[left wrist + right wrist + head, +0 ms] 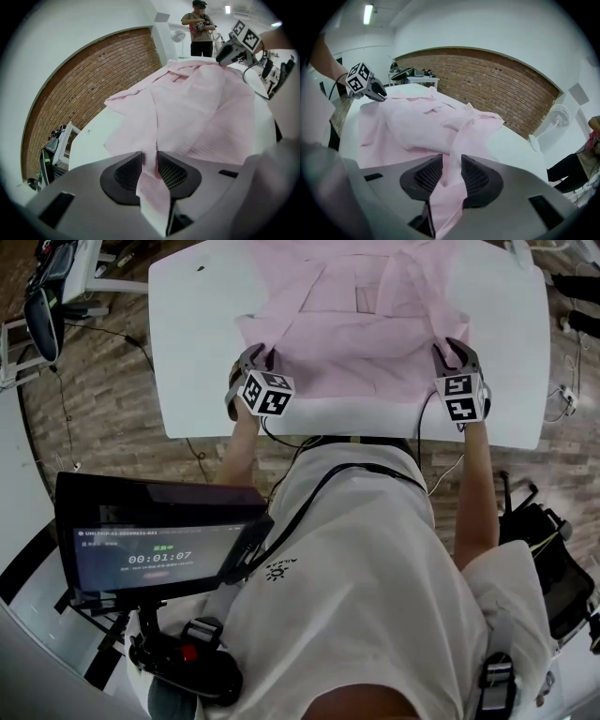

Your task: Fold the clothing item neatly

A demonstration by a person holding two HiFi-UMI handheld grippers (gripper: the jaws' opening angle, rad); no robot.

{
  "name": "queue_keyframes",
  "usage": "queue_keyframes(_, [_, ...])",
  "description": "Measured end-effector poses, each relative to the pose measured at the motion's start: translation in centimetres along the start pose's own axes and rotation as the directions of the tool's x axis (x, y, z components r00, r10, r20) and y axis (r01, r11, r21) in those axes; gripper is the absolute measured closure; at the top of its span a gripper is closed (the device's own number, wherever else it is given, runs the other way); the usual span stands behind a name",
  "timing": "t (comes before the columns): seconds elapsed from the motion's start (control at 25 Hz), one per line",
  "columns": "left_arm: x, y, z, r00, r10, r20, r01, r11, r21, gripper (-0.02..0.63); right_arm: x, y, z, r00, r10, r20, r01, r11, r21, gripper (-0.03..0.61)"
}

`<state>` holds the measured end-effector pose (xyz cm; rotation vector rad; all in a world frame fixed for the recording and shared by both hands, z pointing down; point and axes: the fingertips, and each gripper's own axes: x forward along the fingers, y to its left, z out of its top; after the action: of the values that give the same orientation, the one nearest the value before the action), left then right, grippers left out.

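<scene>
A pink shirt (356, 334) lies spread on the white table (187, 352), its near hem toward me. My left gripper (255, 357) grips the hem's near left corner. In the left gripper view a fold of the pink shirt (201, 108) runs between the pads of the left gripper (150, 164), which press on it. My right gripper (455, 351) holds the near right corner. In the right gripper view the pink shirt (417, 122) likewise fills the gap of the right gripper (451, 168). Each gripper view shows the other gripper across the cloth.
A dark screen (159, 540) on a stand sits below the table's near edge at the left. A chair and gear (47, 296) stand at the far left, and a black bag (553, 559) on the right. Beyond the table are a person (201, 28) and a fan (558, 117).
</scene>
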<state>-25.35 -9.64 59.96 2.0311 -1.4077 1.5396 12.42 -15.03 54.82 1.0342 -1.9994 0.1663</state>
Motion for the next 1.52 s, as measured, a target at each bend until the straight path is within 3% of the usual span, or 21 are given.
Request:
queue_keyframes(0.12, [0.1, 0.1, -0.2, 1.0, 0.009, -0.011, -0.009, 1.0, -0.001, 0.526, 0.1, -0.3, -0.7, 1.0, -0.013, -0.021, 0.013, 1.0, -0.015, 0.456])
queue_keyframes(0.24, [0.0, 0.5, -0.3, 1.0, 0.02, -0.017, -0.02, 1.0, -0.01, 0.526, -0.2, -0.8, -0.6, 0.999, -0.035, -0.011, 0.035, 0.999, -0.008, 0.548])
queue_keyframes(0.36, [-0.2, 0.7, -0.4, 1.0, 0.024, -0.017, -0.024, 1.0, -0.017, 0.554, -0.3, -1.0, -0.8, 0.999, -0.033, 0.001, 0.033, 0.999, 0.003, 0.557])
queue_keyframes(0.56, [-1.9, 1.9, 0.6, 0.999, 0.033, 0.041, -0.026, 0.989, -0.148, 0.595, -2.0, -2.7, 0.5, 0.997, -0.058, 0.06, 0.051, 0.993, 0.103, 0.557])
queue_keyframes(0.72, [-2.9, 3.2, 1.9, 0.995, 0.033, 0.093, -0.005, 0.957, -0.289, 0.597, -2.9, -5.8, 1.1, 0.99, -0.099, 0.103, 0.079, 0.979, 0.189, 0.557])
queue_keyframes(0.88, [-3.5, 4.8, 2.8, 0.991, 0.023, 0.135, 0.041, 0.893, -0.449, 0.597, -3.0, -7.7, 1.2, 0.987, -0.119, 0.108, 0.093, 0.972, 0.215, 0.557])
queue_keyframes(0.96, [-3.8, 5.6, 3.2, 0.988, 0.018, 0.151, 0.058, 0.871, -0.488, 0.597, -2.9, -8.3, 1.4, 0.986, -0.123, 0.11, 0.099, 0.974, 0.204, 0.558])
queue_keyframes(1.52, [-3.7, 12.0, 6.2, 0.983, 0.045, 0.18, 0.054, 0.858, -0.511, 0.6, -0.2, -13.8, 4.2, 0.987, -0.114, 0.113, 0.102, 0.99, 0.099, 0.558])
